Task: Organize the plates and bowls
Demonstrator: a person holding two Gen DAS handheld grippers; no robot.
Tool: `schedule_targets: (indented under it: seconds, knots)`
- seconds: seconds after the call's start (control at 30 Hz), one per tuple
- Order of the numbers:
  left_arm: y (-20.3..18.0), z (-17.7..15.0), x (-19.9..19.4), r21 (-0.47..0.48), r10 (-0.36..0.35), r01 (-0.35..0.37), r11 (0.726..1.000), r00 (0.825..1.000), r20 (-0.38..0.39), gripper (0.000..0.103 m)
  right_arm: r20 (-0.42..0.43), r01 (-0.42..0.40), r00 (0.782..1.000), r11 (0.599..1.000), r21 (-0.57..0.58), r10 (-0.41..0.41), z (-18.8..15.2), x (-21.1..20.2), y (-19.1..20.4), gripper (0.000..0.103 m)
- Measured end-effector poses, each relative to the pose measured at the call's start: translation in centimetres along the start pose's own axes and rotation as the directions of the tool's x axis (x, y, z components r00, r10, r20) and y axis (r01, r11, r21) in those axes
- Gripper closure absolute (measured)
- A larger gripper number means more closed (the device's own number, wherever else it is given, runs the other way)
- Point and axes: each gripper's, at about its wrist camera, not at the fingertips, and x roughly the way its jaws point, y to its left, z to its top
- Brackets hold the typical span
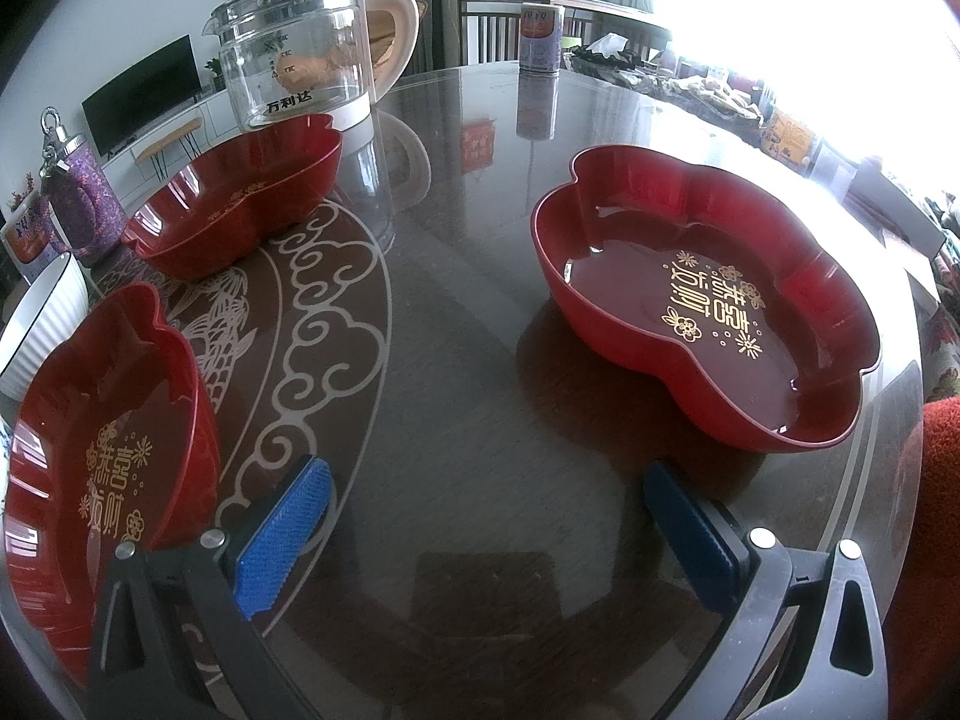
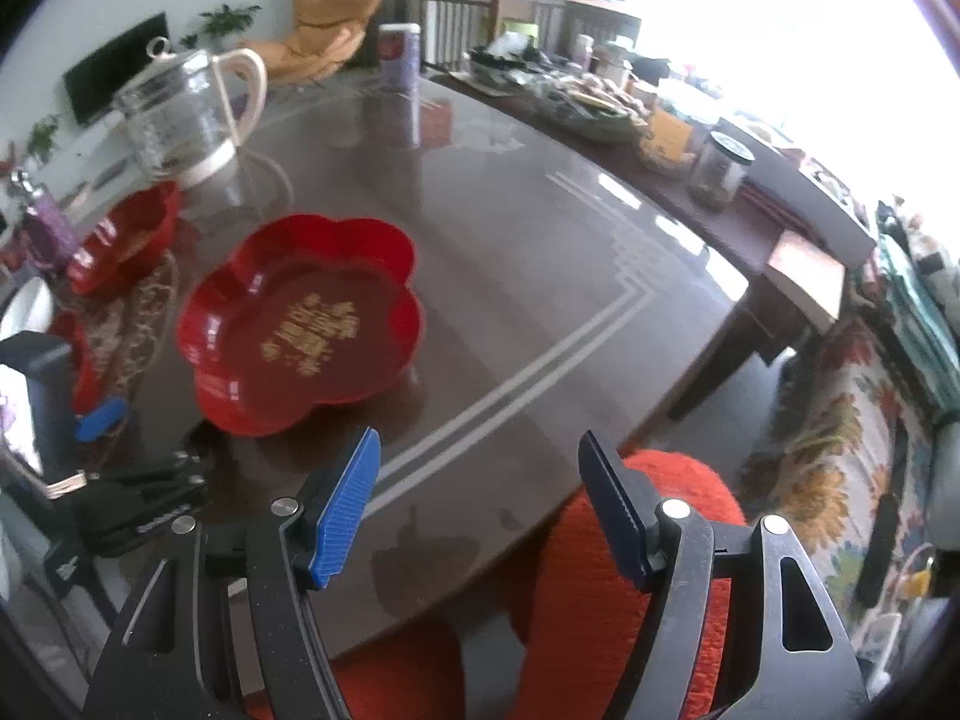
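Both the left hand-held gripper (image 1: pixel 489 531) and right hand-held gripper (image 2: pixel 480 510) hang spread and empty over the desk (image 1: pixel 480 360), where three red plates (image 1: pixel 708 306) and, seemingly, a white bowl (image 1: pixel 36 324) lie apart, unstacked.

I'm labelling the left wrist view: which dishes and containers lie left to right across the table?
White ribbed bowl, near red dish, far red dish, glass kettle, can, red flower-shaped dish.
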Motion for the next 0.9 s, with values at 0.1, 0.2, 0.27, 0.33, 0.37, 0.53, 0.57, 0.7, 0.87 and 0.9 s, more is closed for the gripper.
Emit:
schedule_targets:
  seconds: [0.1, 0.2, 0.27, 0.33, 0.37, 0.53, 0.57, 0.7, 0.87, 0.9]
  knots:
    - [0.0, 0.0, 0.0, 0.000, 0.000, 0.000, 1.000, 1.000, 0.000, 0.000, 0.032, -0.036, 0.999, 0.999, -0.014, 0.036, -0.3, -0.5, 0.5, 0.031]
    - [0.0, 0.0, 0.0, 0.000, 0.000, 0.000, 1.000, 1.000, 0.000, 0.000, 0.107, -0.075, 0.991, 0.997, -0.023, 0.077, -0.5, -1.6, 0.2, 0.031]
    - [0.0, 0.0, 0.0, 0.000, 0.000, 0.000, 1.000, 1.000, 0.000, 0.000, 0.196, -0.143, 0.970, 0.989, -0.025, 0.145, -0.5, -3.0, -0.3, 0.031]
    - [0.0, 0.0, 0.0, 0.000, 0.000, 0.000, 1.000, 1.000, 0.000, 0.000, 0.238, -0.286, 0.928, 0.957, -0.044, 0.288, -0.5, -3.3, -0.7, 0.023]
    - [0.0, 0.0, 0.0, 0.000, 0.000, 0.000, 1.000, 1.000, 0.000, 0.000, 0.227, -0.367, 0.902, 0.929, -0.046, 0.367, -0.6, -2.8, -0.9, 0.022]
    - [0.0, 0.0, 0.0, 0.000, 0.000, 0.000, 1.000, 1.000, 0.000, 0.000, 0.164, -0.534, 0.836, 0.845, 0.021, 0.524, -1.3, -0.1, -1.2, 0.023]
    - [0.0, 0.0, 0.0, 0.000, 0.000, 0.000, 1.000, 1.000, 0.000, 0.000, 0.207, -0.530, 0.829, 0.848, -0.002, 0.519, -1.5, -0.7, -1.2, 0.023]
    - [0.0, 0.0, 0.0, 0.000, 0.000, 0.000, 1.000, 1.000, 0.000, 0.000, 0.313, -0.506, 0.789, 0.848, -0.157, 0.529, -1.7, -2.6, -0.3, 0.019]
    - [0.0, 0.0, 0.0, 0.000, 0.000, 0.000, 1.000, 1.000, 0.000, 0.000, 0.213, -0.561, 0.782, 0.810, -0.172, 0.586, -2.5, -1.0, 0.2, 0.018]
    - [0.0, 0.0, 0.0, 0.000, 0.000, 0.000, 1.000, 1.000, 0.000, 0.000, 0.225, -0.549, 0.784, 0.816, -0.183, 0.578, -2.8, -1.2, 0.3, 0.018]
